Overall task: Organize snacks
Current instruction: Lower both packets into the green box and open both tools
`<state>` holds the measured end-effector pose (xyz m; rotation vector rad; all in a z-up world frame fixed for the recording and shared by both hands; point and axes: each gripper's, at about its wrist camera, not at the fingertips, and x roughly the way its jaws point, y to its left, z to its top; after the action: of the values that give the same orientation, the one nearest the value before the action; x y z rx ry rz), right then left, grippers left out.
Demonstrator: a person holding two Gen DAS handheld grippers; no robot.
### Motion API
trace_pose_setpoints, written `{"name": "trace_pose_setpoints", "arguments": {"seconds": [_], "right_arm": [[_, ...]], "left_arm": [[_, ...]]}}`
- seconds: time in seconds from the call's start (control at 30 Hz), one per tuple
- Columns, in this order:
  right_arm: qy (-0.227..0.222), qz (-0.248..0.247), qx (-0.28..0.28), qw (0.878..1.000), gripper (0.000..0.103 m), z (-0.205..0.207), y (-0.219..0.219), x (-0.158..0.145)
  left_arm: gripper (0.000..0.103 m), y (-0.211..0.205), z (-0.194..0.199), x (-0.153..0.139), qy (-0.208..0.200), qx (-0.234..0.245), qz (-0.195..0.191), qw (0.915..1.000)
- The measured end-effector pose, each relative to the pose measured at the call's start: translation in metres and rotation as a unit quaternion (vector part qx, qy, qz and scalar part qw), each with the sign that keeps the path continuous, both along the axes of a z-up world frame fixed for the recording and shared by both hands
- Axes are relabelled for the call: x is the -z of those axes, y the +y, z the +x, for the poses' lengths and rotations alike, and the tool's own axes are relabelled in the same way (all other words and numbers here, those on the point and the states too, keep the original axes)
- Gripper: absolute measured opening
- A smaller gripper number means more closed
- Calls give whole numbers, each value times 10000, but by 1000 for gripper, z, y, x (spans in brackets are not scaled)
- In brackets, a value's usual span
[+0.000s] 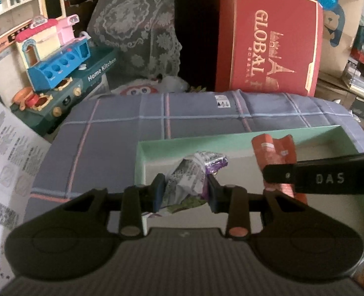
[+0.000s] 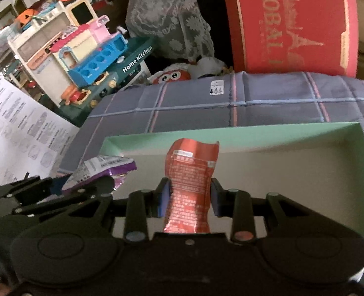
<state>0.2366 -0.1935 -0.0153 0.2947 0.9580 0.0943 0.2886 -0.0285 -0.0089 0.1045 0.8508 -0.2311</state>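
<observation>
My left gripper [image 1: 185,192] is shut on a purple and silver snack packet [image 1: 189,177], held over the near left part of an open mint-green box [image 1: 243,138]. The red snack pouch [image 1: 273,153] and the right gripper's black finger [image 1: 330,178] enter the left wrist view from the right. In the right wrist view, my right gripper [image 2: 189,201] is shut on that red snack pouch [image 2: 192,180], upright above the green box [image 2: 256,133]. The purple packet [image 2: 103,170] and the left gripper [image 2: 58,194] show at the left there.
The box rests on a blue-grey plaid cloth [image 1: 157,118]. Behind it stand a big red "GLOBAL" box [image 1: 268,39], a toy kitchen set [image 1: 58,69] and a lace-covered cushion [image 1: 137,24]. A white printed sheet [image 1: 6,162] lies at the left.
</observation>
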Motion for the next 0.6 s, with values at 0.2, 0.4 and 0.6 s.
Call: {"name": "trace_pose_setpoints", "arguments": {"seconds": [0.2, 0.4, 0.6], "right_arm": [[-18, 117, 108, 9999, 43, 14, -4, 3], [-161, 101, 417, 9990, 93, -12, -21, -5], [-287, -146, 242, 9992, 103, -49, -13, -25]], "left_arm": [[76, -5, 10, 5, -75, -419, 297, 9987], [101, 20, 0, 2, 28, -657, -62, 9978], [103, 19, -35, -15, -56, -492, 185, 9986]]}}
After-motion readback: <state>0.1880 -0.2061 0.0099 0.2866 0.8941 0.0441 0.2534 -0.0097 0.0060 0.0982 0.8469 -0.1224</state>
